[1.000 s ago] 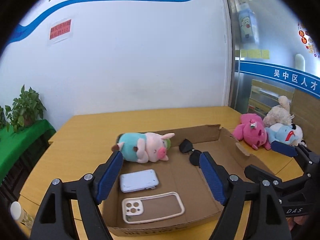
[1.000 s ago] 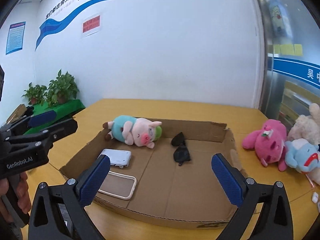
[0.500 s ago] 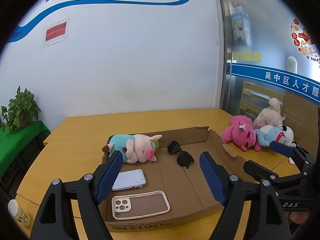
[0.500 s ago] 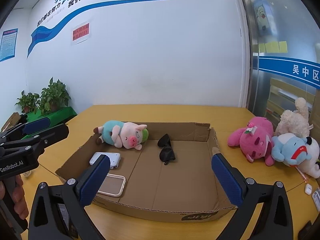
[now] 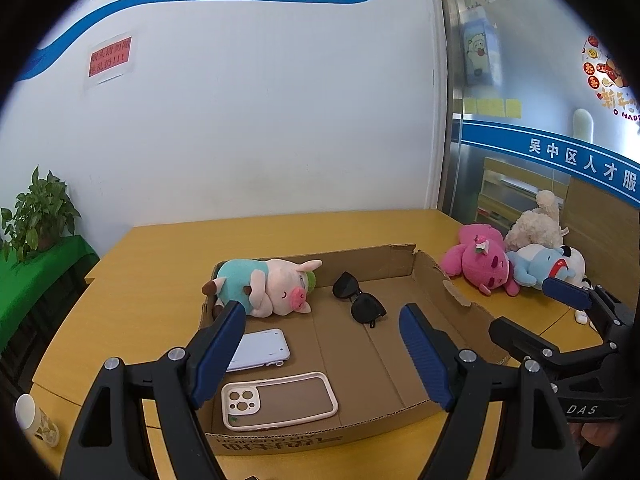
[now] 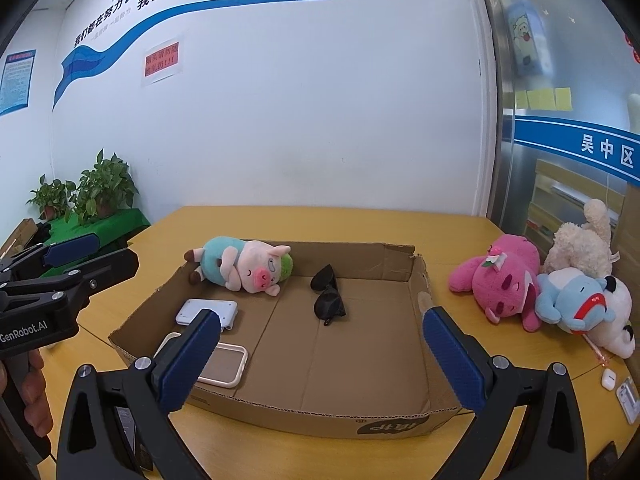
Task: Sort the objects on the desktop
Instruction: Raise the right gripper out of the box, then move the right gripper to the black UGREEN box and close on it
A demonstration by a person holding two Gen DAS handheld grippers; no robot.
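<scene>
A shallow cardboard box (image 5: 452, 292) (image 6: 416, 272) lies on the yellow table. In it are a pig plush (image 5: 268, 286) (image 6: 240, 266), black sunglasses (image 5: 360, 300) (image 6: 328, 296), a white device (image 5: 262, 350) (image 6: 208, 312) and a white phone case (image 5: 280, 400) (image 6: 224, 364). My left gripper (image 5: 320, 354) is open and empty above the box's near left part. My right gripper (image 6: 320, 358) is open and empty above the box's near edge. Each gripper shows at the side of the other's view.
A pink plush (image 5: 480, 264) (image 6: 504, 280), a blue plush (image 5: 540, 266) (image 6: 572, 300) and a cream plush (image 5: 536, 228) (image 6: 580, 240) lie right of the box. A paper cup (image 5: 36, 420) stands near left. Earbuds case (image 6: 608, 378) lies near right. Potted plants (image 6: 100, 188) stand at left.
Both grippers have pulled back and up from the box, so it looks smaller and lower in both views. Both stay open and empty. The objects have not moved.
</scene>
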